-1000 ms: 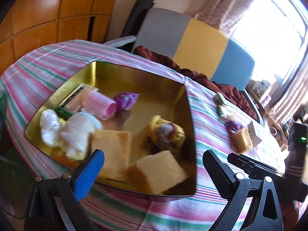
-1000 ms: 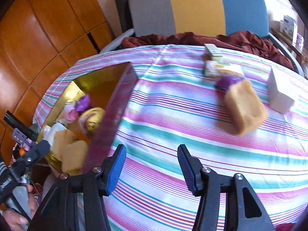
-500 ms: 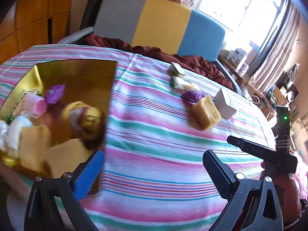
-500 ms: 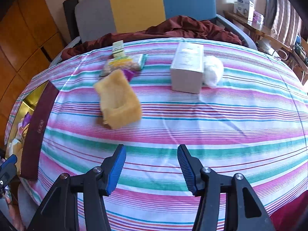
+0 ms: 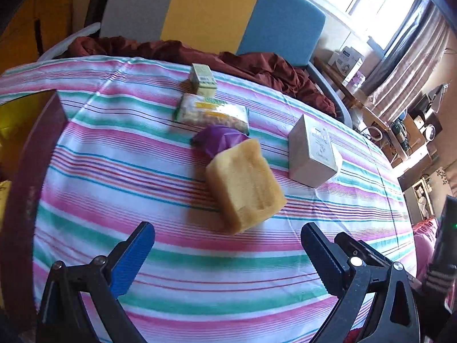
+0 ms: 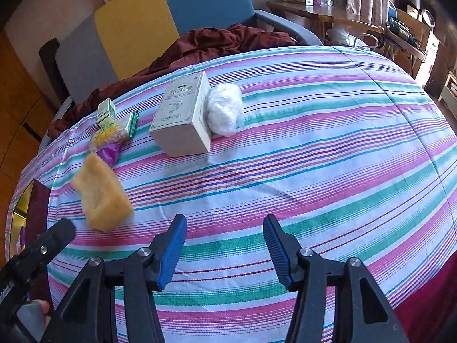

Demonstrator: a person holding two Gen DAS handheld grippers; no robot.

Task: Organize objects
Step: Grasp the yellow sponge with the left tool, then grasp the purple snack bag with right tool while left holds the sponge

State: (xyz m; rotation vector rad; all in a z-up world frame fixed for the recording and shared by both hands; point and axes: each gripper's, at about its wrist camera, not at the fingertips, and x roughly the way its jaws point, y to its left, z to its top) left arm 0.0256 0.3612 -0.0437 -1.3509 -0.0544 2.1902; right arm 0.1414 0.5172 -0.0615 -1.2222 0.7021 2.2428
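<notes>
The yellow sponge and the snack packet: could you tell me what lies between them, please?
A purple wrapper lies between the yellow sponge and snack packet, clearest in the left wrist view.

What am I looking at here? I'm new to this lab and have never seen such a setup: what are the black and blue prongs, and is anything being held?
There is no robot. A person holds a two-finger clamp in each hand, and a wide-angle camera on each looks along its fingers.

One picture comes from the left tool, the other from the right tool. Both stand open over a striped tablecloth and hold nothing.

On the cloth lie a yellow sponge block, a purple wrapper, a snack packet, a small green carton, a white box and a white wad against it. At the left edge is a gold tin.
</notes>
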